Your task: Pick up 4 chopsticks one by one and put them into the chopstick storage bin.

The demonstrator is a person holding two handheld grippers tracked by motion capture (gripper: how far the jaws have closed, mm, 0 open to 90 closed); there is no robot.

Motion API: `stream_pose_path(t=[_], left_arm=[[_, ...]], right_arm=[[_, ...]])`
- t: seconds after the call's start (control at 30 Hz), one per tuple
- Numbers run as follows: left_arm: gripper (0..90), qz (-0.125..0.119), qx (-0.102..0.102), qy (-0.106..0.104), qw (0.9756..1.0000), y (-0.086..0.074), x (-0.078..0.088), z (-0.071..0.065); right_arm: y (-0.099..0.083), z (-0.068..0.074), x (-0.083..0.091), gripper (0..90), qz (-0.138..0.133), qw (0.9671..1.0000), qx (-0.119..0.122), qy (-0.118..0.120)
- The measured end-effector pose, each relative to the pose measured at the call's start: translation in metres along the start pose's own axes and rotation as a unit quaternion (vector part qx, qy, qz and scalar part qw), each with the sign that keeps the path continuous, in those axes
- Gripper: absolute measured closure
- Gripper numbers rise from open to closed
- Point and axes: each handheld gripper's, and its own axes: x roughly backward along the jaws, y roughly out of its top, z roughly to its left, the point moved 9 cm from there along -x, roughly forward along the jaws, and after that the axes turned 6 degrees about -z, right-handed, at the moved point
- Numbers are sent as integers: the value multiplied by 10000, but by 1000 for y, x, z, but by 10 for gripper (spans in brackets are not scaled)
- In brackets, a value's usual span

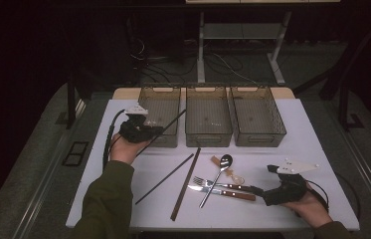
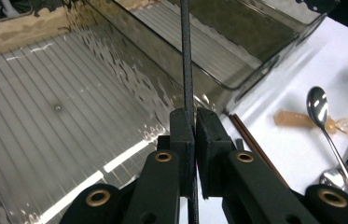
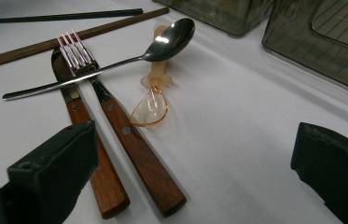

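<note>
the left gripper [image 1: 148,132] sat at the table's [image 1: 302,144] left, in front of the left bin [image 1: 160,115], its jaws clamped on a black chopstick [image 1: 170,124]. the stick was pinched partway along its length, and it slanted up and to the right over the bin's near right corner, with its lower end trailing back toward the person. in the left gripper view the stick [image 2: 186,70] ran straight up between the two pads and crossed above the ribbed bin floor [image 2: 59,121].

three smoky clear bins stood in a row at the far edge, the middle bin [image 1: 208,117] and the right bin [image 1: 257,117] beside the first.

in front of them a second black stick [image 1: 165,178] and a brown stick [image 1: 186,181] lay slanted on the table, close together but apart. just to their right lay a fork [image 1: 218,185] and a knife [image 1: 223,193] with wooden handles, side by side, and a steel spoon [image 1: 218,177] lay across them. a small amber plastic spoon [image 1: 229,172] lay under the steel spoon's bowl.

the right gripper [image 1: 257,190] rested low at the near right, its jaws wide apart with nothing between them, pointing at the wooden handles. in the right gripper view the fork [image 3: 115,116] and knife [image 3: 85,135] handles lay just ahead of the left jaw.
</note>
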Motion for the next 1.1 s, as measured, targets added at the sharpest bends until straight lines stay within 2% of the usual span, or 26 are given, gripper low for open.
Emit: stream_pose_path(t=[0.23,0.5,0.67,0.73,0.87,0.97,1.0,1.03,1.1], left_arm=[[854,-52,56,104,9999,13,-6,12],[854,-28,71,305,9995,27,-14,31],[854,-58,70,398,9992,37,-22,42],[854,-25,7,437,9990,41,-25,46],[854,-202,69,564,9982,54,-29,54],[853,-193,-8,670,9976,59,-32,63],[854,-268,70,690,9972,60,-34,65],[853,-297,54,674,9973,61,-36,68],[853,-274,143,766,9966,58,-40,74]], right_arm=[[0,0,0,8,-4,10000,5,-4],[1,1,1,8,-28,10000,-8,16],[1,1,2,8,-52,10000,-19,18],[2,1,2,8,-70,10000,-38,41],[2,1,2,8,-86,9999,-52,45],[2,1,3,8,-97,9999,-81,41],[2,2,3,8,-102,9999,-86,43],[2,2,3,8,-107,9999,-91,46],[3,2,3,8,-120,9999,-87,52]])
